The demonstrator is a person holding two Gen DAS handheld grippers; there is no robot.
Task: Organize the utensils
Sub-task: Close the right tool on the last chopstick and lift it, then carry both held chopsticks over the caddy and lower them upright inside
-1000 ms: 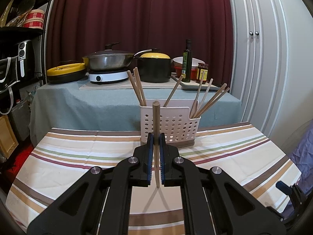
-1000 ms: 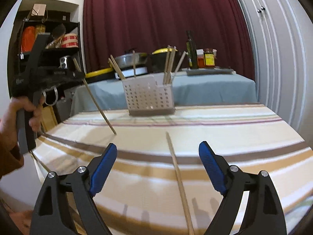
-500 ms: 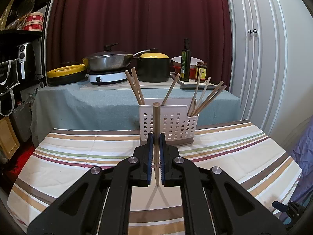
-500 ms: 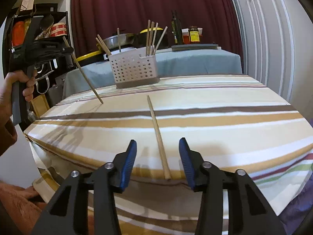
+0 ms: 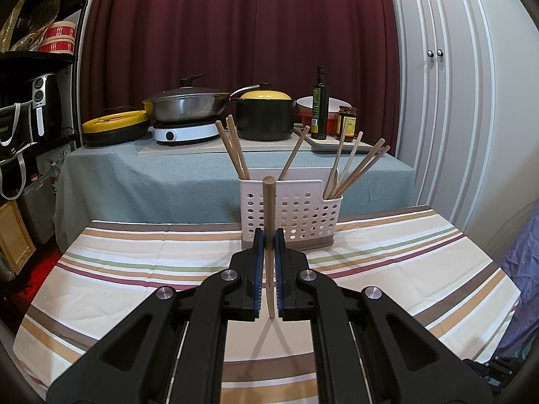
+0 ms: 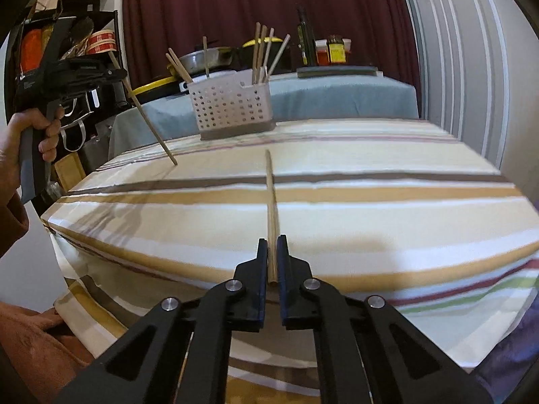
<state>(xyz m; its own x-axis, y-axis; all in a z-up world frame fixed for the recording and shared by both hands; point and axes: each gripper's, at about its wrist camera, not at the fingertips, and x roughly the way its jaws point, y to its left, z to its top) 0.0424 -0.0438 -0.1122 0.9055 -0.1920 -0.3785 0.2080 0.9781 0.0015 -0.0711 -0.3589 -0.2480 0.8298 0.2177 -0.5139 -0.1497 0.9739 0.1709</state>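
the task looks well along. the white caddy (image 5: 291,213) stands at the far side of the striped tabletop (image 5: 134,269), and it already holds wooden chopsticks: two (image 5: 234,149) lean in its left compartment, one slants up from the middle, and a bunch (image 5: 357,165) fans out of the right one. two sticks are left outside it, as far as both views show, and each is in a claw.

the left claw (image 5: 268,259) is closed on a stick (image 5: 268,208), which stands near upright between the blue pads (image 5: 257,269), its top end level with the caddy's rim and its lower tip hanging just under the pads. seen from the right wrist, that stick (image 6: 145,111) slants down from the claw with its tip close to the cloth, well short of the caddy (image 6: 232,107); i cannot tell whether the tip touches. a hand (image 6: 25,144) grips the handle.

the right claw (image 6: 273,262) sits at the near edge of the tabletop (image 6: 387,202). its jaws are drawn in to a narrow gap around the near end of the last stick (image 6: 271,208), which lies flat and points at the caddy. the pads look pressed to the stick's sides, so i judge it gripped, though it is not yet lifted.

what remains, by my reading: raise that stick, and drop both into the caddy.
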